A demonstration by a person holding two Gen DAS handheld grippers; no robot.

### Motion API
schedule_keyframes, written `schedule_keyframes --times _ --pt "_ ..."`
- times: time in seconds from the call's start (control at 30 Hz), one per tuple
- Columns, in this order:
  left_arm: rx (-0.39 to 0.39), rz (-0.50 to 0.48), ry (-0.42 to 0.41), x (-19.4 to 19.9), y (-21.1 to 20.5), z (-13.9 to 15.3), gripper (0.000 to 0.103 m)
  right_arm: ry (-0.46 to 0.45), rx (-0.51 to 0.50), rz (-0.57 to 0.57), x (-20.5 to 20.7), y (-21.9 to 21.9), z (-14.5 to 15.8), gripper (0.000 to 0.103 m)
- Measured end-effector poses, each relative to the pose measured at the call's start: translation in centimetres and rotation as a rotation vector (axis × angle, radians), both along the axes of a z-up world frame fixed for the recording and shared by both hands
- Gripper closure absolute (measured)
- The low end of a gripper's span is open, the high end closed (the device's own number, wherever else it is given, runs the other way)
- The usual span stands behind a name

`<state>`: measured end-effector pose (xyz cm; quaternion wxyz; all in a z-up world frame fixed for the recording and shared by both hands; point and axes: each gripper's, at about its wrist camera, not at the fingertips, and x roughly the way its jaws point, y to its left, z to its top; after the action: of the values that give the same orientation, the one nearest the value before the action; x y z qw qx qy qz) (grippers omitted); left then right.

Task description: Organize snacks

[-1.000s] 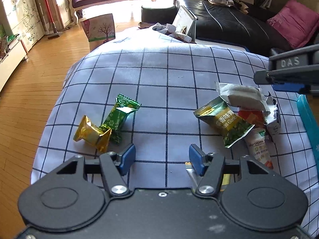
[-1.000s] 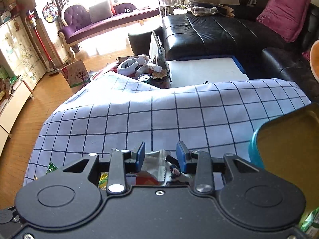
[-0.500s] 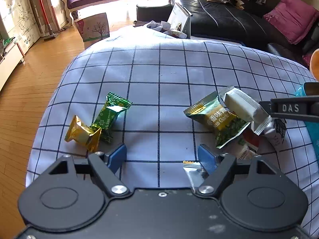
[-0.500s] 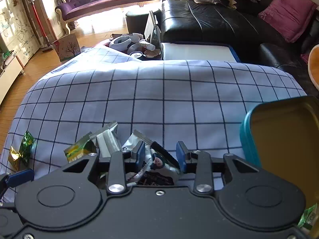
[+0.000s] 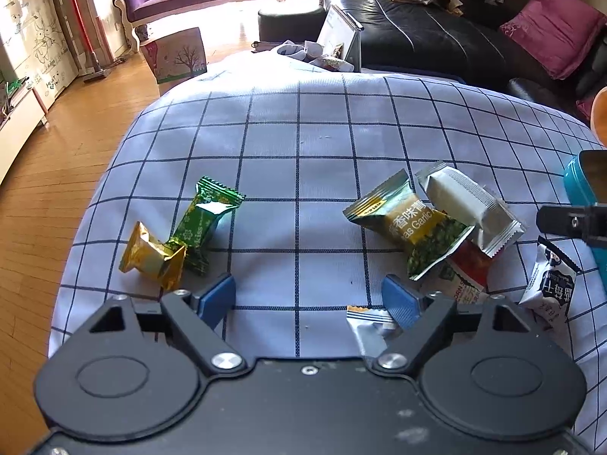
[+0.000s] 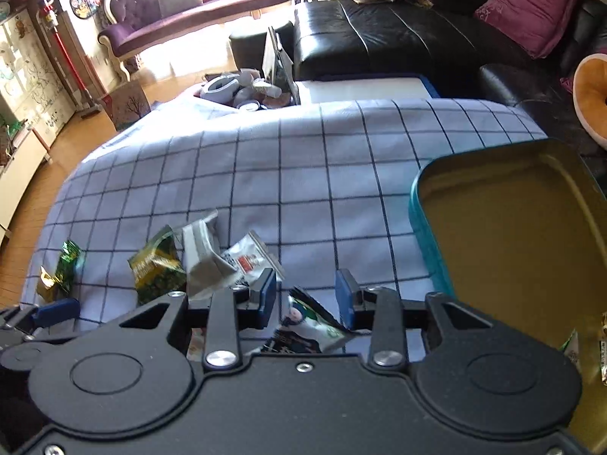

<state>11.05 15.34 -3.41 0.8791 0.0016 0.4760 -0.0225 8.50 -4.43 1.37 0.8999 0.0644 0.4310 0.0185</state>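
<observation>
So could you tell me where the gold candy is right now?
In the left wrist view, the gold candy lies at the cloth's near-left edge, touching the green candy, just ahead of the left tool.
</observation>
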Motion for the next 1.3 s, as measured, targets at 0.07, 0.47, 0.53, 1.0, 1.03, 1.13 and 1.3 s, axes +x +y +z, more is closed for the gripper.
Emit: schedule_keyframes --times 0.07,0.47,0.53,1.0,1.03,1.13,1.3 --pt "-0.008 0.001 0.001 0.0 0.1 0.0 0.014 -0.013 0.018 0.053 0.7 0.9 0.7 0.057" --pt "-0.016 -0.017 0.000 0.1 0.3 -0.1 0.013 0.024 -0.148 0.200 4.4 6.6 -1.5 0.057" --pt "-0.014 -0.019 -0.001 0.1 0.3 -0.1 0.013 0.032 -0.134 0.206 4.5 6.7 -1.8 0.057" --pt "-0.005 -0.023 -0.005 0.1 0.0 -0.2 0.011 -0.009 -0.100 0.117 2.5 4.3 -1.2 0.073" --pt "-0.003 -0.023 -0.005 0.1 0.0 -0.2 0.011 -0.017 -0.086 0.101 2.1 3.8 -1.0 0.073" --pt "-0.005 -0.019 -0.007 0.1 -0.1 -0.2 0.011 -0.013 -0.075 0.057 1.2 2.4 0.0 0.073" --pt "0.010 -0.002 -0.019 0.1 -0.2 -0.1 0.011 -0.023 -0.020 0.003 -0.5 0.5 1.0 0.085"
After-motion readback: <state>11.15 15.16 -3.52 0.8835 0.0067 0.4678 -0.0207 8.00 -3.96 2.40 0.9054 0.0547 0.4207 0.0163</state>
